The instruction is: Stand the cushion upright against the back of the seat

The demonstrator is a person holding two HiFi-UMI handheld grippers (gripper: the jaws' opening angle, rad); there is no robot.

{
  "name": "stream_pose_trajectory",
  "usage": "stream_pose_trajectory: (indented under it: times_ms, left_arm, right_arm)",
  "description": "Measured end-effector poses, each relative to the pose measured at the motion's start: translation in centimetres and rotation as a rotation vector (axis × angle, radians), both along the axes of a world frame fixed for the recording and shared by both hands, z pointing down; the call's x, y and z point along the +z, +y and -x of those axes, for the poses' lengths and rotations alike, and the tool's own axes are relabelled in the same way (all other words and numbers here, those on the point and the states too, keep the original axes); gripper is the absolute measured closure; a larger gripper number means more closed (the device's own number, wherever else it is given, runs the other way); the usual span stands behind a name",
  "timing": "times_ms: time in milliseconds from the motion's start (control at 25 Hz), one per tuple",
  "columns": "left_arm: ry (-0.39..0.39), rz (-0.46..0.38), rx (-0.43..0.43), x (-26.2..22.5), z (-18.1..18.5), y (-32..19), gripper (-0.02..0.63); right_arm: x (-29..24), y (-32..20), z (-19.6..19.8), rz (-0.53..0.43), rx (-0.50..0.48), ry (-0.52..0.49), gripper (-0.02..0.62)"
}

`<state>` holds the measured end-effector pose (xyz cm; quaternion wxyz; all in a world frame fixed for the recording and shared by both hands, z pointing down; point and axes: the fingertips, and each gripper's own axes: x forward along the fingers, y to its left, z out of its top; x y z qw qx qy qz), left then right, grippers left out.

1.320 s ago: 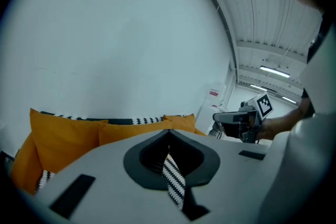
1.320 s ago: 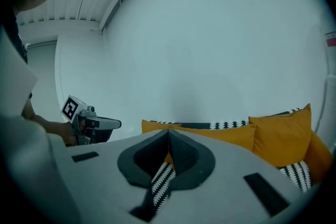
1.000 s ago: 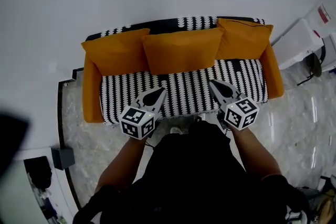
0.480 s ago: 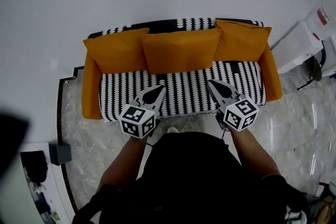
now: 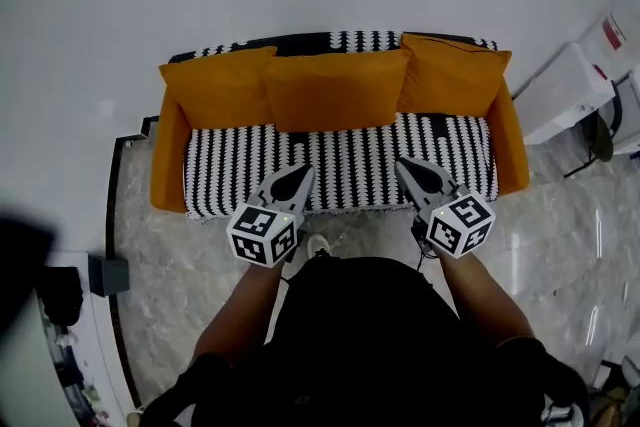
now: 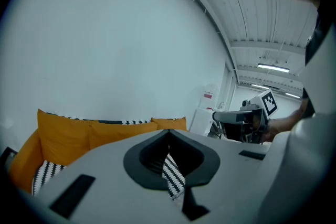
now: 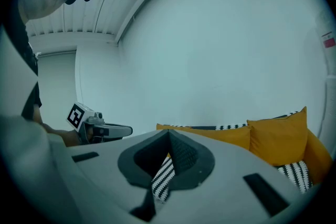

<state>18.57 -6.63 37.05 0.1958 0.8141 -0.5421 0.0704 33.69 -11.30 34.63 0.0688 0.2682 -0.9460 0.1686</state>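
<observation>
Three orange cushions stand upright against the sofa's back: left cushion [image 5: 215,87], middle cushion [image 5: 336,91], right cushion [image 5: 452,75]. The black-and-white striped seat [image 5: 340,165] lies bare below them. My left gripper [image 5: 300,173] hangs over the seat's front edge, shut and holding nothing. My right gripper [image 5: 405,165] hovers over the same edge further right, also shut and holding nothing. In the left gripper view the shut jaws of the left gripper [image 6: 169,134] point at the cushions [image 6: 63,136], well short of them. In the right gripper view the right gripper [image 7: 169,135] points toward the orange cushions [image 7: 278,136].
A white cabinet [image 5: 570,80] stands right of the sofa's orange arm [image 5: 512,140]. The marble floor [image 5: 160,295] runs along the sofa's front, with a dark box [image 5: 108,273] at the left. The person's shoe [image 5: 318,245] is near the seat's front.
Both grippers have drawn back from the seat toward the person, rising slightly. The sofa now sits farther up the head view. The cushions have not moved.
</observation>
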Motion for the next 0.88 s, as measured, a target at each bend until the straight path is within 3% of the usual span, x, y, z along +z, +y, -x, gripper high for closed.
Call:
stream_pose_trajectory:
  times_ms: [880]
  left_arm:
    - [-0.026,0.014,-0.08,1.3,-8.3,8.1,0.589]
  right_arm:
    - [3.0,8.6,-8.1,0.054,-0.071,0.014,0.56]
